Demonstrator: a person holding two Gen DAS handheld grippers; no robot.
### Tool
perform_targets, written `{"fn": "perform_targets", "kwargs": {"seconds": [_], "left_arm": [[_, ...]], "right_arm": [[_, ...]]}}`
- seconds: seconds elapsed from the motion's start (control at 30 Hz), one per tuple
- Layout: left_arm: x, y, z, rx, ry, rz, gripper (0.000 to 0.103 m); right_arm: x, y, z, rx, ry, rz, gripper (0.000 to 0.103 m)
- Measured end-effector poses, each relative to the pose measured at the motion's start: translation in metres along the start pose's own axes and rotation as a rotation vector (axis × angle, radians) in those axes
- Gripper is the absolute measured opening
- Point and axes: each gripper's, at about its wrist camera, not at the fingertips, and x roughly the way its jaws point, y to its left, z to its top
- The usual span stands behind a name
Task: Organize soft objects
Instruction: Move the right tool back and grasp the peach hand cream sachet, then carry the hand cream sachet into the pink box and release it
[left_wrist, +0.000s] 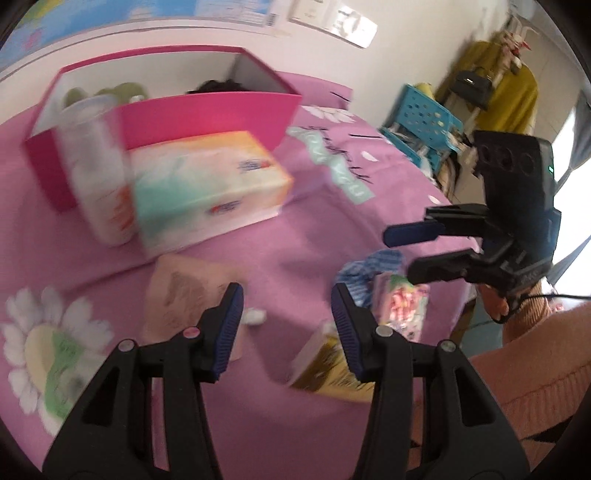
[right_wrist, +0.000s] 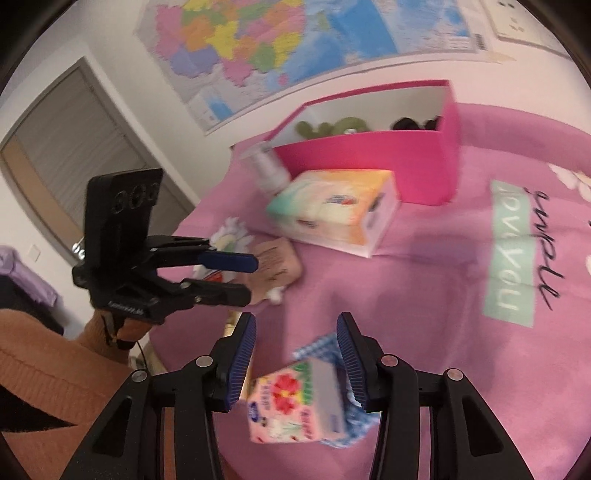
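A pink open box (left_wrist: 207, 114) (right_wrist: 369, 166) stands at the back of the pink bed and holds green and black soft things. A large tissue pack (left_wrist: 207, 188) (right_wrist: 332, 210) lies in front of it, beside a clear bottle (left_wrist: 92, 166) (right_wrist: 266, 170). A flowery small tissue pack (right_wrist: 295, 398) (left_wrist: 400, 306) lies on a blue checked cloth (right_wrist: 317, 345) (left_wrist: 369, 269). My right gripper (right_wrist: 295, 350) (left_wrist: 402, 251) is open above that pack. My left gripper (left_wrist: 288, 317) (right_wrist: 251, 277) is open and empty over a beige pouch (left_wrist: 184, 295) (right_wrist: 277, 262).
A yellow packet (left_wrist: 328, 373) lies near the bed's front edge. A small white wad (left_wrist: 255, 315) (right_wrist: 275, 293) lies by the pouch. A blue crate (left_wrist: 424, 122) and hanging clothes stand beyond the bed's right side. A map hangs on the wall (right_wrist: 295, 40).
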Motion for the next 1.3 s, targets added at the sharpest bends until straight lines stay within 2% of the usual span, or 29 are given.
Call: {"fn": "perform_targets", "kwargs": {"seconds": [0.23,0.4,0.6,0.77,0.9,1.0,1.13,1.3], "left_arm": [[-0.009,0.038,-0.007,-0.1,-0.024,0.135,0.051],[-0.001,0.066,-0.009,-0.164,-0.003,0.144,0.051],[0.012,0.065,-0.006,-0.131,0.02,0.103,0.051],[0.02,0.061,-0.008,-0.11,0.051,0.086,0.038],[0.021,0.057,-0.008,-0.102,0.058,0.057,0.033],[0.019,0.054,-0.01,-0.101,0.056,0.078,0.033],[0.01,0.054,-0.011,-0.117,0.04,0.056,0.033],[-0.013,0.039,-0.004,-0.074,-0.024,0.036,0.033]], "right_arm": [[0.036,0.006,0.018,0.002,0.04,0.038,0.046],[0.073,0.013,0.032,0.003,0.12,0.02,0.046],[0.105,0.01,0.038,0.061,0.189,-0.004,0.046],[0.118,0.0,0.037,0.132,0.213,-0.009,0.046],[0.124,0.004,0.038,0.119,0.21,0.007,0.046],[0.125,0.008,0.038,0.089,0.197,-0.018,0.037],[0.117,0.006,0.04,0.098,0.166,0.016,0.028],[0.093,0.011,0.048,0.078,0.107,0.026,0.028]]}}
